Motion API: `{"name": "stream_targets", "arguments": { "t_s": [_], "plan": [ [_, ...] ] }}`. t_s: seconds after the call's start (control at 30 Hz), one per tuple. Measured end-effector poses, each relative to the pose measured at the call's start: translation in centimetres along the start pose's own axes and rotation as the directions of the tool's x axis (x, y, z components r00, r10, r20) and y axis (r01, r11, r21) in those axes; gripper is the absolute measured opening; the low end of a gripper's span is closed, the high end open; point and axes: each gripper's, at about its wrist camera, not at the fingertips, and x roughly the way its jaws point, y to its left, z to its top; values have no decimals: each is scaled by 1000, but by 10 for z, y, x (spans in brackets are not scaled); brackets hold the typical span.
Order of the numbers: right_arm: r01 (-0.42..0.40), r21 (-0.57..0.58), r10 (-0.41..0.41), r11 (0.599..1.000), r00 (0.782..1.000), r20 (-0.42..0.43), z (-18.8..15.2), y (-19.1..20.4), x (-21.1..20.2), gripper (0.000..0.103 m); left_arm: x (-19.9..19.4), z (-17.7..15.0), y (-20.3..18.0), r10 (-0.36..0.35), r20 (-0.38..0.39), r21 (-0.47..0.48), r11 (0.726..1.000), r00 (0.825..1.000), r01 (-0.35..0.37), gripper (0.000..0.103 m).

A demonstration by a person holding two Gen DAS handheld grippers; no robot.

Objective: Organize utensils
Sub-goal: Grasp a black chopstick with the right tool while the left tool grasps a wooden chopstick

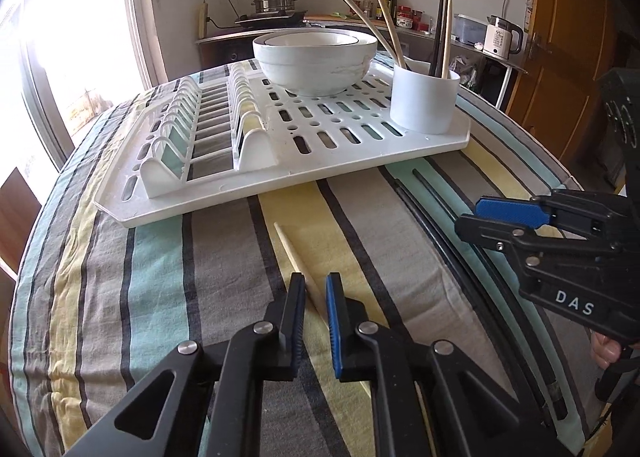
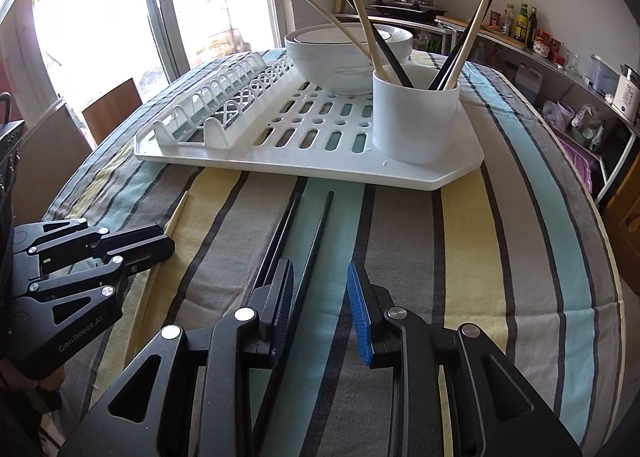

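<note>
A wooden chopstick (image 1: 289,247) lies on the striped cloth and runs between the narrow jaws of my left gripper (image 1: 315,285), which is shut on it. The right wrist view shows this left gripper (image 2: 166,245) from the side, with the wooden chopstick (image 2: 178,215) poking out past its tips. Two black chopsticks (image 2: 320,233) lie side by side on the cloth. My right gripper (image 2: 320,268) stands open over them, with one between its fingers and untouched by the pads. On the white drying rack (image 2: 280,167), a white holder cup (image 2: 416,125) holds several chopsticks.
Stacked white bowls (image 1: 316,61) sit on the drying rack (image 1: 240,195) behind the holder cup (image 1: 424,103). My right gripper (image 1: 470,217) reaches in beside the black chopsticks (image 1: 434,193). A chair (image 2: 114,105) stands at the table's far left. The kitchen counter lies beyond.
</note>
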Motion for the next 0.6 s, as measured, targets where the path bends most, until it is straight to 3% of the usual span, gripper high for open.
{"name": "stream_targets", "arguments": {
  "t_s": [0.17, 0.3, 0.4, 0.6],
  "plan": [
    [34, -19, -34, 999, 999, -4, 1, -5, 1, 24, 6, 7, -9, -67, -4, 41, 997, 998, 67, 8],
    [53, 5, -53, 999, 998, -21, 5, -18, 2, 23, 10, 12, -12, -81, -12, 41, 996, 997, 81, 8],
    [59, -3, -59, 998, 998, -31, 10, -18, 5, 23, 14, 18, -14, -71, -31, 43, 996, 997, 72, 8],
    [70, -9, -70, 998, 996, -56, 23, -16, 15, 23, 23, 28, -28, -13, -49, 140, 990, 999, 20, 8]
  ]
}}
